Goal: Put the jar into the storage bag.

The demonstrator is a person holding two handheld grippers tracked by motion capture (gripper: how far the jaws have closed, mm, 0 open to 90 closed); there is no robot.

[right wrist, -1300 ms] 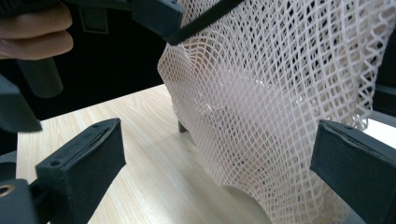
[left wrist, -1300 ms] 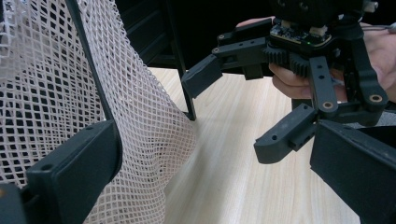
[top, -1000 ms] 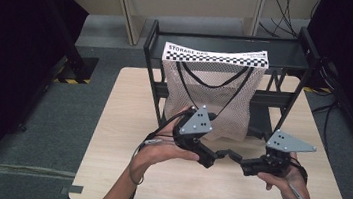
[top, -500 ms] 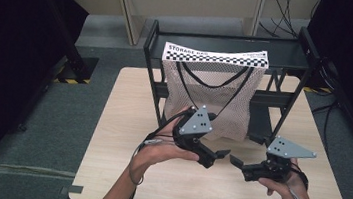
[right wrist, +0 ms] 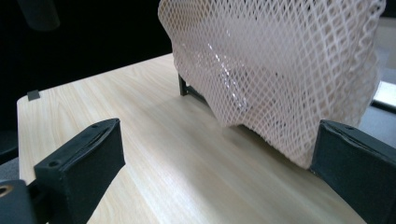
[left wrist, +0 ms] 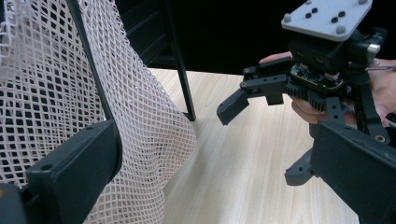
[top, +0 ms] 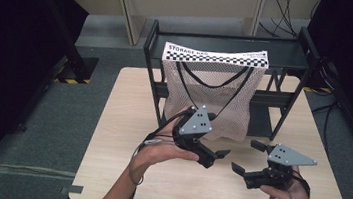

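Wooden table point(top: 126, 124) bearing a black rack point(top: 231, 43); a pale mesh bag point(top: 205, 97) hangs from its top rail. Left gripper point(top: 215, 157) and right gripper point(top: 248, 158), jaws apart and empty, just before the bag.

White mesh bag point(top: 210, 96) hangs from black rack point(top: 231, 43).

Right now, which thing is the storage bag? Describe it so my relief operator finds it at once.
Start at the black metal rack standing at the far edge of the wooden table. From its top shelf hangs a pale mesh bag, its bottom reaching the tabletop. A checkered white label reading STORAGE BAG and black handles showing through the netting set it apart.
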